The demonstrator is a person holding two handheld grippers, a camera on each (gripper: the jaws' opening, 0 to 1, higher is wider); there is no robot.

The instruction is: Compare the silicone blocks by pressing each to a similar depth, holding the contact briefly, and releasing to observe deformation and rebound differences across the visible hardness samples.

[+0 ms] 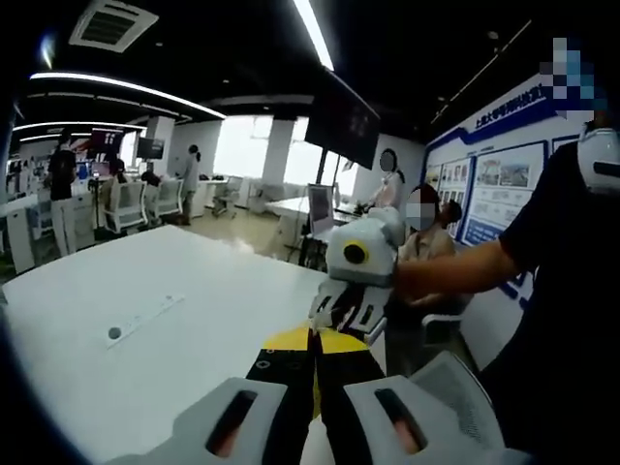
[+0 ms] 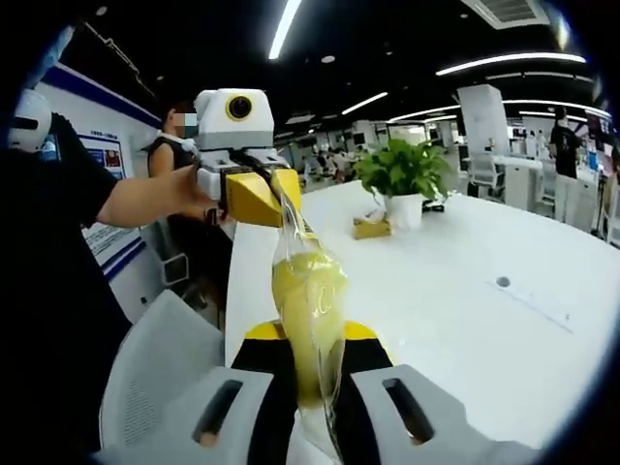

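Pinched between both tools, a clear bag of yellow material [image 2: 308,291] stretches in mid-air — the left tool [image 1: 315,360] shows its jaws nearly together with the bag's thin edge between them, and the right tool [image 2: 308,360] grips the other end. From the right gripper view, the left tool appears with a hand [image 2: 189,194] behind it, beside a potted plant [image 2: 402,179] on the white tabletop [image 2: 465,291]. Left of the bag, the tabletop's edge meets a grey chair [image 2: 155,378] — broad bare surface lies right.
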